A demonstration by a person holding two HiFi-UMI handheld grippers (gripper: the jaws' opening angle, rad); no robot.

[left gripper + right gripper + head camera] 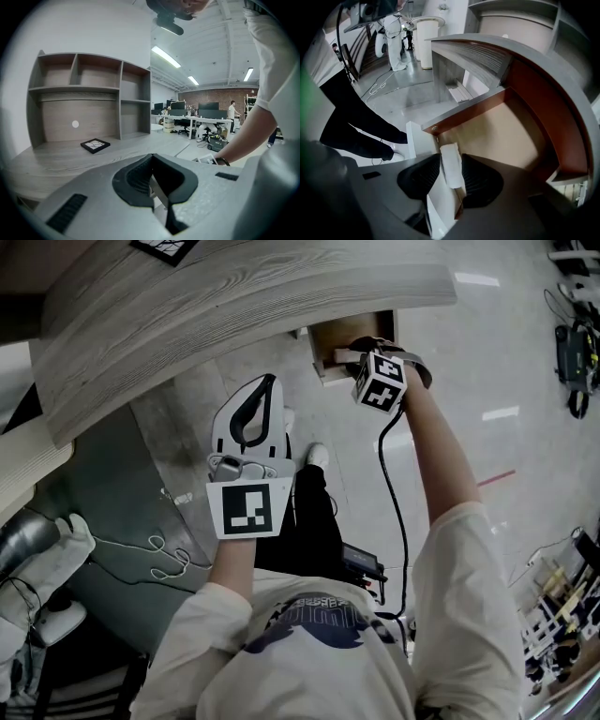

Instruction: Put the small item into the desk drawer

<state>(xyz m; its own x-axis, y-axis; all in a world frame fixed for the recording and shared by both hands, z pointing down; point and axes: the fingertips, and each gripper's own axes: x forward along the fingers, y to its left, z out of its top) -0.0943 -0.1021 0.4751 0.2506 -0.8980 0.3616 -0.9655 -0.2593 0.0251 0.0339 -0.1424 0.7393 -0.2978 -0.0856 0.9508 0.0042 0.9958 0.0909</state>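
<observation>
The grey wooden desk [234,296] has its drawer [328,345] pulled out, with red-brown walls and a bare beige bottom [501,136]. My right gripper [364,348] reaches over the drawer's white front panel [416,140]. In the right gripper view a small white piece [451,161] stands between the jaws of the right gripper [451,164], with both pads against its sides. Whether it is loose or part of the panel I cannot tell. My left gripper [268,382] hangs in the air left of the drawer; in its own view the left gripper [152,158] is shut and empty.
A black framed tile [95,145] lies on the desk top before a wooden shelf unit [89,93]. Thin cables [159,554] trail over the floor at the left. The right gripper's black cable [398,512] hangs along the arm. Office desks and a standing person [232,115] are far behind.
</observation>
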